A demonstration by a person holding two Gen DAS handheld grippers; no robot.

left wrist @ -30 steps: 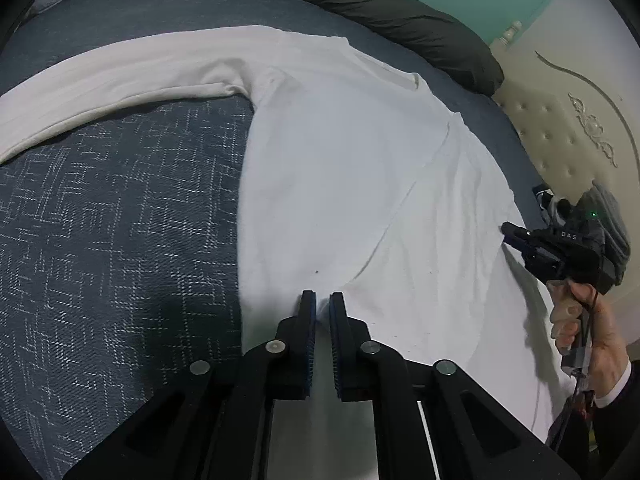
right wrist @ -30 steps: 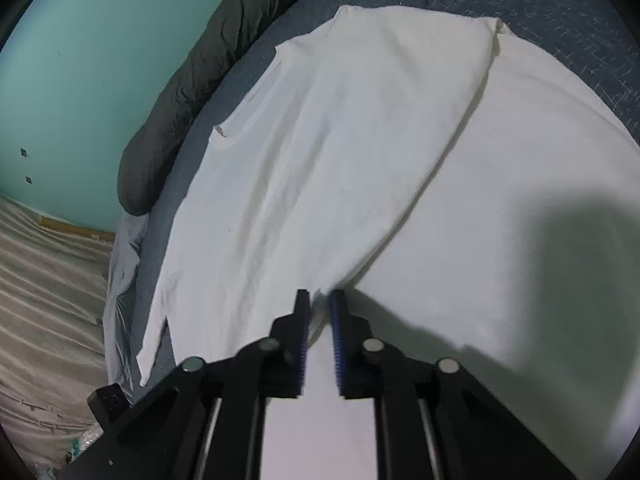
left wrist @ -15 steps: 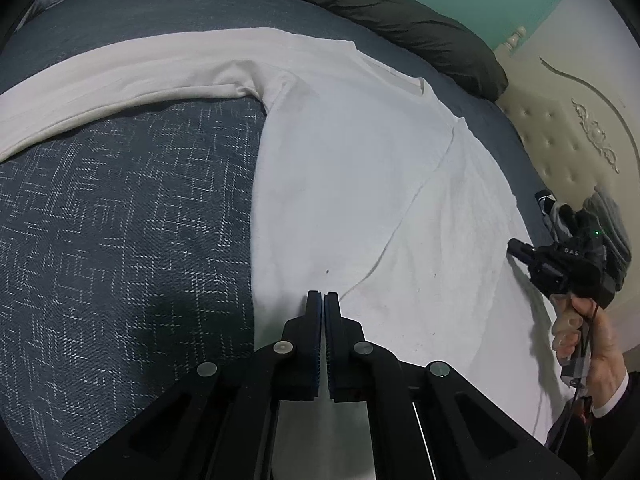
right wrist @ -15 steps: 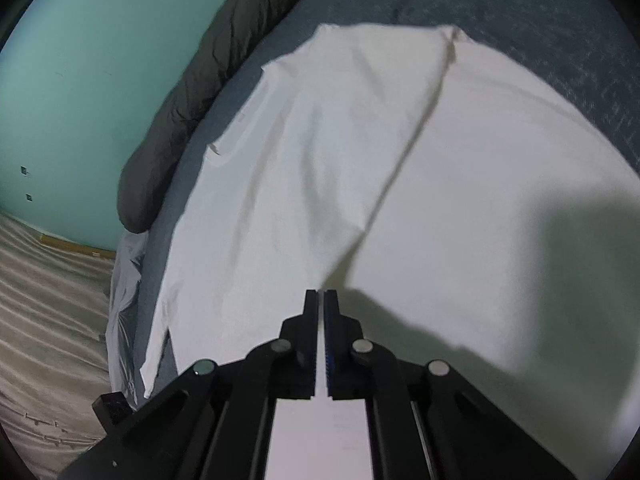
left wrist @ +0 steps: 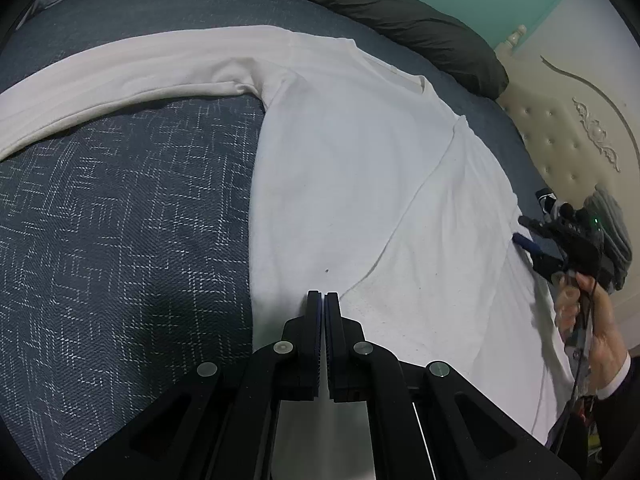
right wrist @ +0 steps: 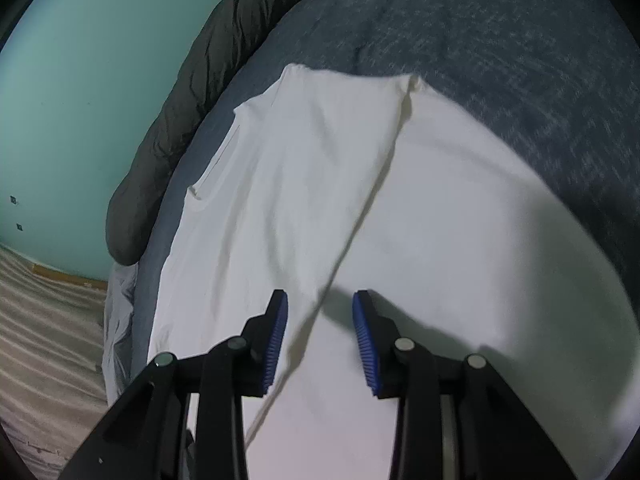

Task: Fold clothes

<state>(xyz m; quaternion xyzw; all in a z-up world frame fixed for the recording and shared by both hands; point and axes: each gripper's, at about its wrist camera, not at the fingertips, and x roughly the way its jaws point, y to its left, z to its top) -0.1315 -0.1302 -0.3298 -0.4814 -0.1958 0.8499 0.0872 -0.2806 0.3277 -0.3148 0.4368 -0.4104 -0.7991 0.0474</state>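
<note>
Left tool (left wrist: 323,294) is sitting fully closed, tips pressing down at the white shirt (left wrist: 360,168) near its lower edge; whether any cloth is pinched between the pads cannot be told. Right tool (right wrist: 320,300) is opening, blue pads apart, nothing gripped, a fold edge of the shirt (right wrist: 320,184) lying under the gap. In the left wrist view the right tool (left wrist: 538,236) is hovering at the shirt's far side edge, a hand (left wrist: 592,320) with a dark sleeve holding its handle. Shirt is lying flat on the bed (left wrist: 120,220) with a dark blue patterned cover, one side folded over the body, one long sleeve (left wrist: 140,68) stretching out sideways. Dark pillow (left wrist: 400,20) is lying along the green wall (right wrist: 80,80).
</note>
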